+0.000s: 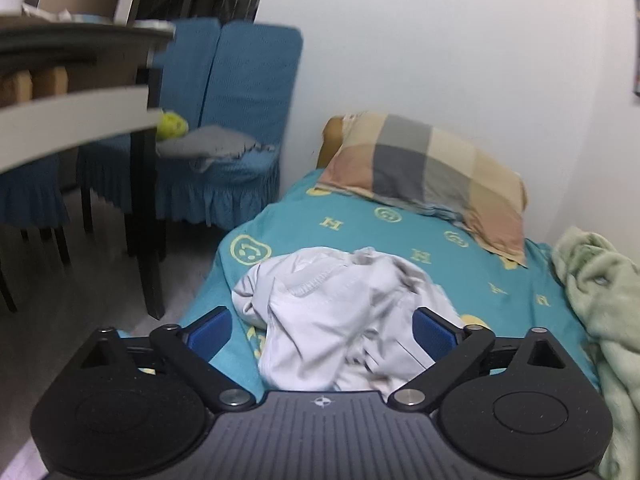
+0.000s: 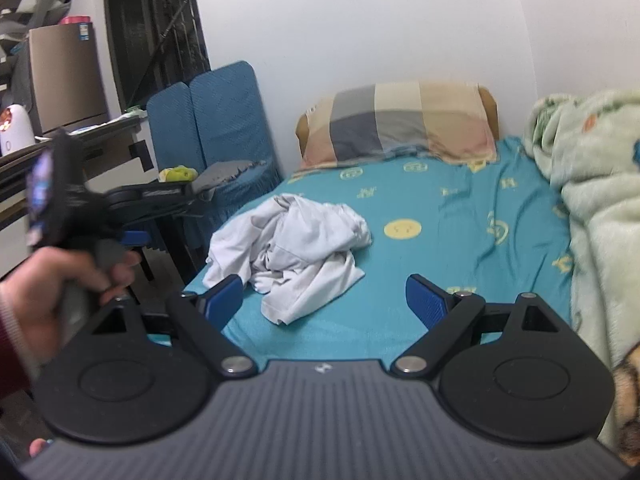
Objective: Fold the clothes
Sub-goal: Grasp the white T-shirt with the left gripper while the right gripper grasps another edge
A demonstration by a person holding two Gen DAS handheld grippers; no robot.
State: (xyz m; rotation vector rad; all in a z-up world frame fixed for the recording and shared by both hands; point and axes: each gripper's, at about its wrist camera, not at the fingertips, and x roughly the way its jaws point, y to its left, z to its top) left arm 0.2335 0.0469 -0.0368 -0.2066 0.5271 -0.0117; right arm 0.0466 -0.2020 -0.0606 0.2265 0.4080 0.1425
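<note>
A crumpled pale grey-white garment (image 1: 332, 312) (image 2: 292, 248) lies in a heap near the left front edge of a bed covered by a teal sheet (image 1: 400, 240) (image 2: 440, 220). My left gripper (image 1: 322, 334) is open just above the garment, its blue pads on either side of the heap without closing on it. In the right wrist view the left gripper (image 2: 132, 220) shows at the left, held by a hand (image 2: 52, 292) off the bed's left side. My right gripper (image 2: 326, 300) is open over the sheet, short of the garment's near edge, with nothing between its pads.
A checked pillow (image 1: 432, 172) (image 2: 400, 124) lies at the head of the bed by the white wall. A pale green blanket (image 1: 600, 308) (image 2: 600, 200) is piled along the right side. Blue-covered chairs (image 1: 232, 120) (image 2: 216, 120) and a dark table (image 1: 80, 60) stand left of the bed.
</note>
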